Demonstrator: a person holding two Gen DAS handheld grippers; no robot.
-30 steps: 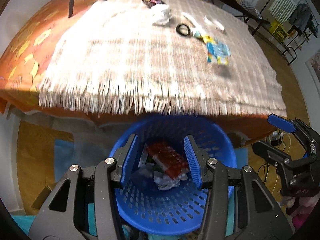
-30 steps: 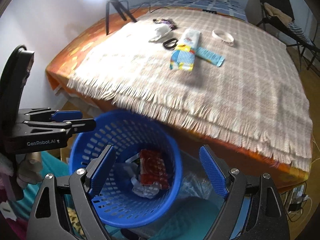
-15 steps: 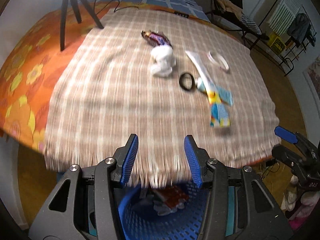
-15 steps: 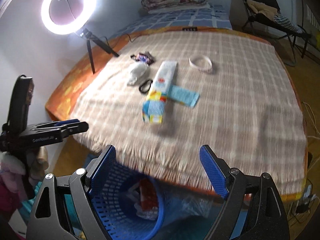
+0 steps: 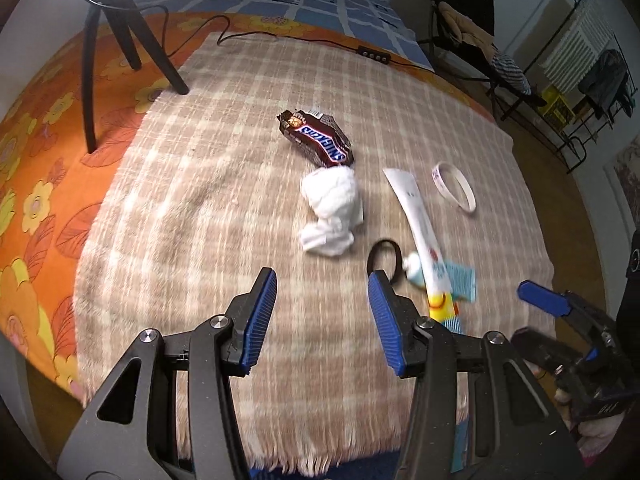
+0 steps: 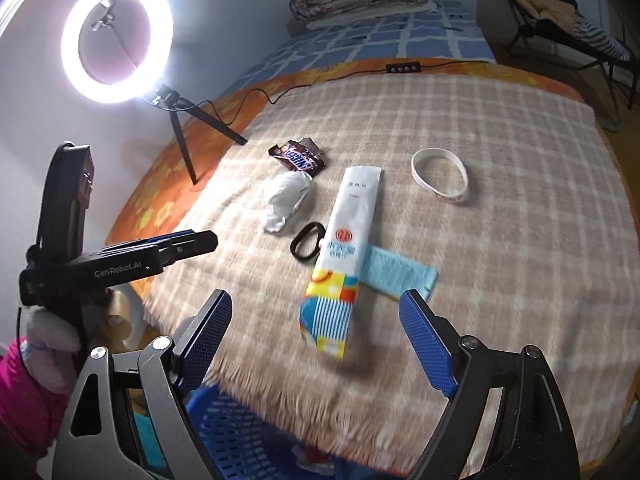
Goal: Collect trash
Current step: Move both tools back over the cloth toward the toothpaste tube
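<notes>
Both tools empty and spread wide over the littered bed

Left wrist view: the left tool (image 5: pixel 322 316) gapes, holding nothing; at 12 o'clock a crumpled white tissue wad (image 5: pixel 331 211), beyond it a glossy brown Snickers wrapper (image 5: pixel 318 140), soft scraps likely laid out for pinching.
Right wrist view: the right tool (image 6: pixel 316 338) is equally wide and empty, above a long flat white-and-colourful packet (image 6: pixel 345 256); perforated blue plastic basket (image 6: pixel 236 436) at 6 o'clock, presumably for dropping trash.

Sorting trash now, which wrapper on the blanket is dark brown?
The Snickers wrapper, farthest back beside the crumpled white tissue; the long wrapper is white and colourful.
</notes>
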